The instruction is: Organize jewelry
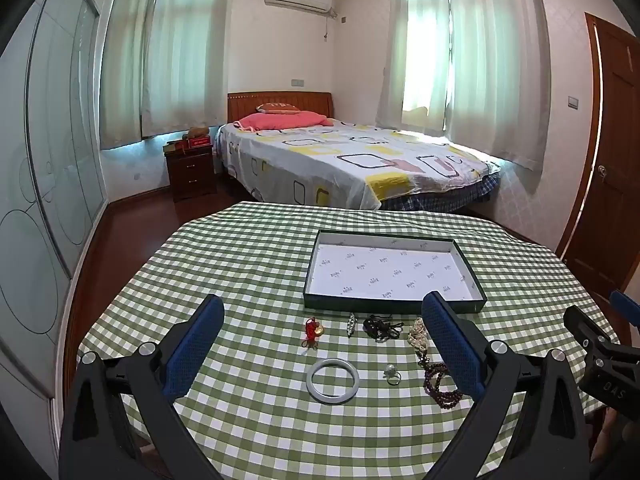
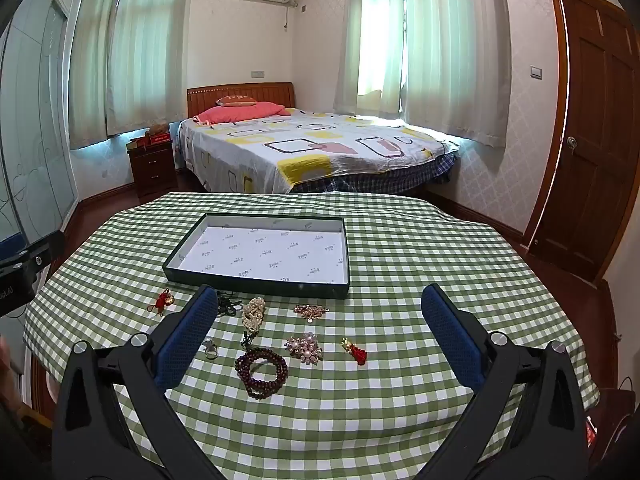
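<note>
A shallow dark-green box [image 1: 394,305] [image 2: 256,278] with white printed lining sits empty on the checked tablecloth. In front of it lie loose pieces: a white bangle [image 1: 333,375], a red-and-gold charm [image 1: 314,330], a slim silver clip [image 1: 351,323], a black cord tangle [image 1: 382,328], a ring [image 1: 392,374] [image 2: 211,349], pearl beads [image 2: 254,314], a dark red bead bracelet [image 2: 262,372], a flower brooch [image 2: 305,347], a gold-pink brooch [image 2: 311,311] and a red tassel charm [image 2: 356,352]. My left gripper [image 1: 328,336] and right gripper [image 2: 320,326] hover open above them, holding nothing.
The round table [image 2: 440,240] with its green-white cloth drops off at every side. Behind it stand a bed [image 1: 352,160], a dark nightstand [image 1: 191,172] and a wooden door [image 2: 592,120]. The right gripper's body [image 1: 600,352] shows at the left wrist view's right edge.
</note>
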### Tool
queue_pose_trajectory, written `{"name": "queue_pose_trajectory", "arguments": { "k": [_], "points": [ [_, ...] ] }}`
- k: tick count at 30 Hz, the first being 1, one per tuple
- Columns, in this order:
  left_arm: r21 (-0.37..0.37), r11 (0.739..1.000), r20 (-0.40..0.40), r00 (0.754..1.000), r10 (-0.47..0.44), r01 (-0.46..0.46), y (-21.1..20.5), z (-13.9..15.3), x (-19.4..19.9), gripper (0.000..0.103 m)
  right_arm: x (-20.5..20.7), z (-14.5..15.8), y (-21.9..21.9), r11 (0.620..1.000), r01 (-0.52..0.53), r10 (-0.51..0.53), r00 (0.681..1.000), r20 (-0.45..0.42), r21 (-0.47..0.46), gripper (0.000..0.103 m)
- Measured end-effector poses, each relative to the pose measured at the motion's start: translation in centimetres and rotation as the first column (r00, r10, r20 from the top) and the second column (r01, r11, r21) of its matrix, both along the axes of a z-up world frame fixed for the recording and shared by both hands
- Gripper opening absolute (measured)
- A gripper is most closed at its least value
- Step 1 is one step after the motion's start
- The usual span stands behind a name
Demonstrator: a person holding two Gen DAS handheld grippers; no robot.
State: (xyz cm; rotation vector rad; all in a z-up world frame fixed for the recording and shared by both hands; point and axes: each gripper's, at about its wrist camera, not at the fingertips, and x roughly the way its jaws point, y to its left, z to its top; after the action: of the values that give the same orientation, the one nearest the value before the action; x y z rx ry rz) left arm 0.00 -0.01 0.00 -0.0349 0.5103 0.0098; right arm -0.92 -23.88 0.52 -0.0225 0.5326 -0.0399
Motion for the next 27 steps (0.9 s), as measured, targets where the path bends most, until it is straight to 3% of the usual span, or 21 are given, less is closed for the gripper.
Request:
{"name": "queue_pose_trajectory", "arguments": {
  "k": [27],
  "points": [
    [0.027,1.0,0.007,1.0,0.001,-0.002,-0.21,0.07,-0.3,0.096,-0.06,0.13,-0.36,1.0,0.004,-0.004,1.0,-0.003,0.002,0.099]
  ]
}}
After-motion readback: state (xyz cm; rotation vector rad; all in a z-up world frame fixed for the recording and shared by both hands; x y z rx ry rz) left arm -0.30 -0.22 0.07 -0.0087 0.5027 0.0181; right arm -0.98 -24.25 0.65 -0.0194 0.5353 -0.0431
